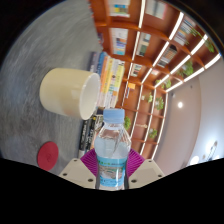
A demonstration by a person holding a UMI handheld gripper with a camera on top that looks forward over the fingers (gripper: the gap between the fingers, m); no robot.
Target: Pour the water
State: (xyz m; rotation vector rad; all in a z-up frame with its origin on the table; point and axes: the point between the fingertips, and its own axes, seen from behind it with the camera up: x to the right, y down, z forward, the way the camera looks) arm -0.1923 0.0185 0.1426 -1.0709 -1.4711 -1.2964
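Claw [111, 167] clamped on a clear water bottle [111, 150], magenta pads [90, 160] pressing both sides. Bottle's lower part cut off below the fingers; label hard to read. Long axis running straight ahead from the claw, light blue cap [114, 116] at the far end. Just beyond the cap, slightly left, a cream cup [70, 92] seen tilted, mouth facing the bottle, its inside dark and unreadable. Left of the fingers, a red round object [47, 154], unidentifiable. Behind, tilted lit shelves [150, 50], contents blurred.
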